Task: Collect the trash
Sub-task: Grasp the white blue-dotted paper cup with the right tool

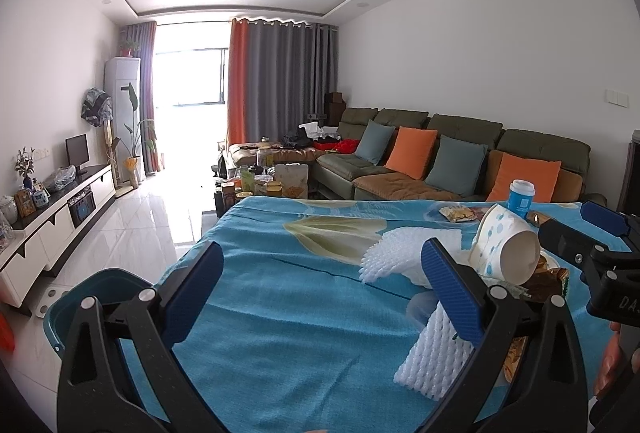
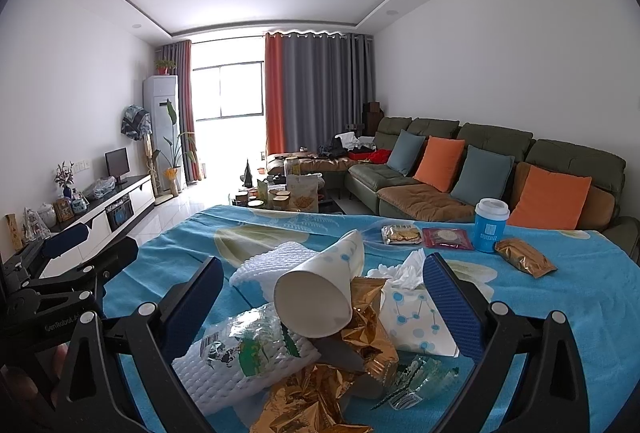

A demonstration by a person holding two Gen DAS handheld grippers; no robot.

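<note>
A pile of trash lies on the blue flowered tablecloth [image 2: 560, 297]: a tipped paper cup [image 2: 320, 293], white foam fruit nets [image 2: 224, 369], gold foil wrappers [image 2: 360, 325], a crumpled tissue [image 2: 412, 269] and a flattened paper cup [image 2: 416, 317]. My right gripper [image 2: 320, 293] is open, its jaws on either side of the pile. My left gripper [image 1: 324, 277] is open and empty over bare cloth, left of the pile; the paper cup [image 1: 508, 245] and a foam net [image 1: 432, 353] lie by its right finger. A teal bin [image 1: 80, 297] stands below the table's left edge.
A blue lidded cup [image 2: 490, 225], two snack packets [image 2: 402, 234] and a gold packet [image 2: 524, 257] lie at the table's far right. A sofa with cushions [image 2: 480, 173] is behind, a cluttered coffee table [image 2: 288, 193] beyond, a TV cabinet [image 1: 60, 209] at left.
</note>
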